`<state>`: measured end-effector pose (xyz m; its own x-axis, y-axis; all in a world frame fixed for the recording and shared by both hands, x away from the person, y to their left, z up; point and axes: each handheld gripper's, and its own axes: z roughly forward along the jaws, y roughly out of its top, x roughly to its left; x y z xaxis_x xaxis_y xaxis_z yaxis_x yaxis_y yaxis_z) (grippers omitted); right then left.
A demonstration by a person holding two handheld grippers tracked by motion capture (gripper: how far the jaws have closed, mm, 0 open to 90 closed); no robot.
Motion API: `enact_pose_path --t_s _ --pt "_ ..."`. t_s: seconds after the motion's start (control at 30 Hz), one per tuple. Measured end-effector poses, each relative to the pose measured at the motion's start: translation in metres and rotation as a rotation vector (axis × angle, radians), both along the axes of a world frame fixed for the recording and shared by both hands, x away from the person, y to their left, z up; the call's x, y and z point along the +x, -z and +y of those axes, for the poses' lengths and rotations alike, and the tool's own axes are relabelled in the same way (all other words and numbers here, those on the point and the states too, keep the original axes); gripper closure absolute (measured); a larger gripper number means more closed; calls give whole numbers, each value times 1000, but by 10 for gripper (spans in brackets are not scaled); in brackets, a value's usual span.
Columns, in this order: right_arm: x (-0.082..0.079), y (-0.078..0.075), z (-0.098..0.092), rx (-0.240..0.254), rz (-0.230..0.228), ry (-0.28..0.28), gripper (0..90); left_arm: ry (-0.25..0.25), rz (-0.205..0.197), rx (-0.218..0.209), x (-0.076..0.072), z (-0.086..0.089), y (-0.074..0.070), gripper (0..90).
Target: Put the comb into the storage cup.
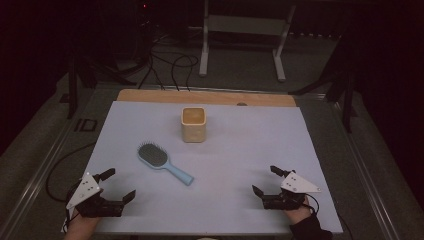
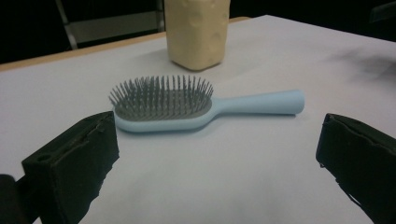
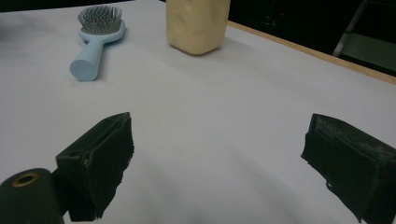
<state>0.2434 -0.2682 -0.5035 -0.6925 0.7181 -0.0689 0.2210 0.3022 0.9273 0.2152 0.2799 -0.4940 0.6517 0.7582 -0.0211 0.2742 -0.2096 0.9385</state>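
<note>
The blue hairbrush (image 1: pixel 164 162) lies bristles up at mid-surface, near side of the cream holder (image 1: pixel 193 124). Left tool (image 1: pixel 116 185) and right tool (image 1: pixel 266 181) stand wide open, empty. Brush judged light, rigid, smooth; grasp the handle.

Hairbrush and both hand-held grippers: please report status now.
Left hand-held gripper open, empty. Right hand-held gripper open, empty. Hairbrush flat on the mat, bristles up, untouched. Cream cup behind it, apart.
</note>
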Motion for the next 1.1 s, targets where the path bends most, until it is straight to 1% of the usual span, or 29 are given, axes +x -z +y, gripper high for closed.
enact_pose_path --t_s 0.07,0.23,0.27,0.3,0.37,0.4,0.43,0.47,0.5,0.53,0.57,0.6,0.7,0.8,0.83,0.9,0.97,1.03,1.1 --pt "0 0 0 3 -1 4 81 2 -2 -6 0 0 -2 0" --pt "-1 -2 -1 5 -15 16 81 0 -1 0 -1 0 -5 0" --pt "-1 -2 -1 5 -18 19 81 -2 11 -3 -2 -1 -9 0" --pt "-1 -2 -1 11 -15 16 81 1 8 -7 -2 -1 -11 0" --pt "-1 -2 -1 10 -16 16 81 5 19 -14 -2 -2 -16 0" --pt "-1 -2 -1 11 -15 14 81 0 17 -20 -2 -2 -19 0" --pt "-1 -2 -1 11 -15 14 81 0 17 -20 -2 -2 -19 0" --pt "-1 -2 -1 10 -13 14 81 4 21 -30 -2 -1 -23 0" --pt "-1 -2 -1 11 -13 13 81 4 29 -35 -1 -1 -29 0" --pt "-1 -2 -1 15 -11 12 81 4 29 -35 -1 -1 -29 0" --pt "-1 -2 -1 14 -13 12 81 3 28 -34 0 -1 -32 0" --pt "-1 -2 -1 16 -13 12 81 5 29 -19 0 -1 -38 0" --pt "-1 -3 -1 19 -15 12 81 13 28 -3 2 -3 -46 0" --pt "-2 -3 -1 17 -15 12 81 17 25 8 4 -4 -51 0" --pt "-2 -3 -1 22 -15 12 81 16 11 23 5 -7 -55 0" --pt "-2 -4 -1 30 -15 10 81 22 4 36 6 -10 -60 0" --pt "-2 -4 -1 31 -15 9 81 22 4 36 6 -10 -60 0" --pt "-2 -4 -1 30 -16 8 81 40 0 29 10 -14 -68 0" --pt "-2 -4 -1 31 -15 7 82 44 1 30 11 -14 -70 0"
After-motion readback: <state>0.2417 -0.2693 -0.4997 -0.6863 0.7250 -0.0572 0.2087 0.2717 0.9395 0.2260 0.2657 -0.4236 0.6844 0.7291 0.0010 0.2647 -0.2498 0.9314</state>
